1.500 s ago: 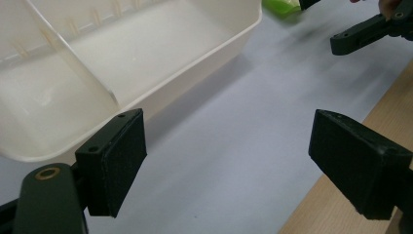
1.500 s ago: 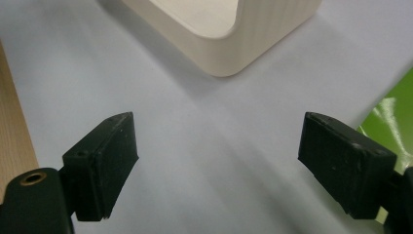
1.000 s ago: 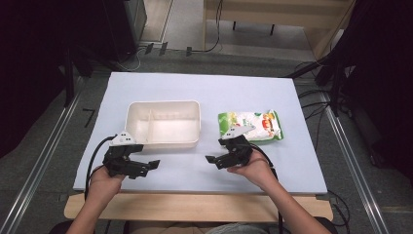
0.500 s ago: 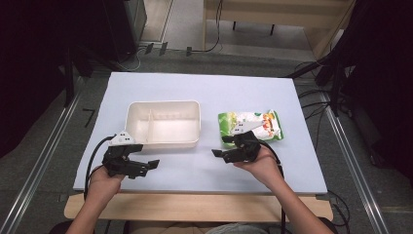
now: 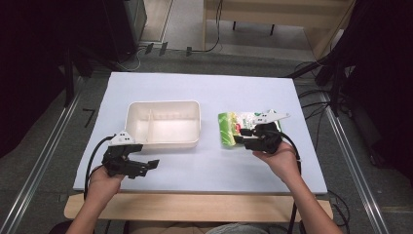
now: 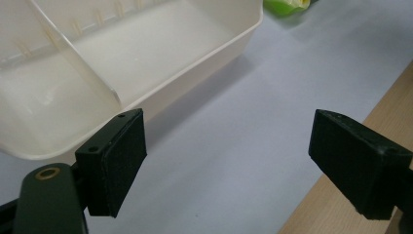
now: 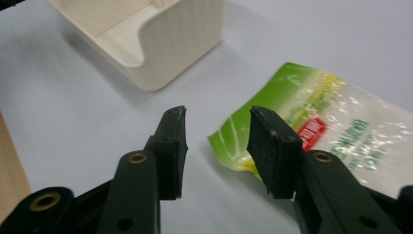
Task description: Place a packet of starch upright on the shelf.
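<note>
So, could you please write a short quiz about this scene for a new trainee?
1. True or false: the snack bag lies inside the white tray.
2. Which gripper is nearer to the bag: the left gripper or the right gripper?
3. Multiple choice: the divider splits the tray into A) two compartments, B) four compartments, C) six compartments.

Key
1. False: the bag lies flat on the table, beside the tray.
2. The right gripper; its jaws have just been closing, at the bag's green edge, and do not pinch it yet.
3. A.
</note>
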### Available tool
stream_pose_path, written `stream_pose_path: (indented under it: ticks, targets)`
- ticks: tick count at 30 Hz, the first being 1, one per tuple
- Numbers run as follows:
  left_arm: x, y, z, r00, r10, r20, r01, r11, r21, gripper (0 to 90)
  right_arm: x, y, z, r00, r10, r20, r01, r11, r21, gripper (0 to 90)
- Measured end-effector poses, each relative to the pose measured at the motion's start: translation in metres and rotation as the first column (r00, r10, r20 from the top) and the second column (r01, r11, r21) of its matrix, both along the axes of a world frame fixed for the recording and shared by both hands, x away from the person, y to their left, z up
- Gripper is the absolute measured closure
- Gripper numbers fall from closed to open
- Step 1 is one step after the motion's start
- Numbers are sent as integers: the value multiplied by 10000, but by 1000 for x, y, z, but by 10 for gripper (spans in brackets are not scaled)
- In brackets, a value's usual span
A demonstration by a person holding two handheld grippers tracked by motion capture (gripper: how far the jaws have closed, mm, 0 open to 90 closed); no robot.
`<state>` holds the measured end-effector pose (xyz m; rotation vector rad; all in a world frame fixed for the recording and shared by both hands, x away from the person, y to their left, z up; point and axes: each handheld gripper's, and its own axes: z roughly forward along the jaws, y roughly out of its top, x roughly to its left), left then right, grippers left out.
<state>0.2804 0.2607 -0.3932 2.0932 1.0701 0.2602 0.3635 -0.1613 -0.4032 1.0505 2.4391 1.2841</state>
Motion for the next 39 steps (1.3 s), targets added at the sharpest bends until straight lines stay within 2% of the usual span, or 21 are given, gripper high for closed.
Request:
stream_pose_path:
  ticks: [3, 4, 10, 12, 18, 24, 25, 27, 29, 30, 31, 36, 38, 39]
  targets:
    - [0, 0, 0, 10000, -22, -13, 22, 10000, 18, 147, 3, -8, 0, 9996, -275, -52, 275, 9996, -3, 652]
    - [0, 0, 0, 10000, -24, -1, 24, 10000, 24, 147, 7, -14, -2, 9980, -597, -191, 596, 9982, -47, 686]
    - [0, -1, 0, 10000, 2, 0, -2, 10000, 0, 147, 17, -29, -3, 9940, -1053, -309, 1047, 9943, -207, 814]
    - [0, -1, 0, 10000, -5, -1, 5, 10000, 8, 147, 20, -37, -3, 9920, -1209, -373, 1202, 9925, -204, 890]
    - [0, -1, 0, 10000, -22, -10, 22, 10000, 43, 147, 31, -64, -7, 9782, -1992, -594, 1976, 9798, -305, 900]
    - [0, -2, -1, 10000, -26, 4, 26, 10000, 22, 147, 41, -86, -15, 9576, -2778, -769, 2756, 9605, -388, 900]
    - [0, -2, -1, 10000, -26, 4, 26, 10000, 22, 147, 41, -86, -15, 9576, -2778, -769, 2756, 9605, -388, 900]
    - [1, -2, -1, 10000, -93, 6, 93, 9999, 37, 147, 45, -95, -19, 9475, -3081, -854, 3044, 9510, -541, 900]
    - [1, -2, -1, 9999, -116, -2, 116, 9999, 24, 147, 46, -98, -20, 9466, -3114, -836, 3071, 9498, -598, 900]
    - [0, -2, -1, 10000, -84, 4, 84, 10000, 30, 147, 49, -107, -23, 9391, -3316, -898, 3262, 9427, -700, 900]
    - [0, -2, -1, 10000, -89, 18, 89, 10000, 38, 147, 50, -110, -25, 9352, -3421, -915, 3364, 9389, -725, 900]
    - [1, -2, -1, 9999, -167, -29, 167, 9999, -20, 147, 56, -129, -36, 9045, -4065, -1292, 3971, 9131, -930, 900]
    - [1, -3, -1, 9999, -145, -11, 145, 9999, -18, 147, 59, -132, -42, 8966, -4179, -1464, 4049, 9076, -1113, 900]
    - [1, -3, -1, 9999, -145, -11, 145, 9999, -18, 147, 59, -132, -42, 8966, -4179, -1464, 4049, 9076, -1113, 900]
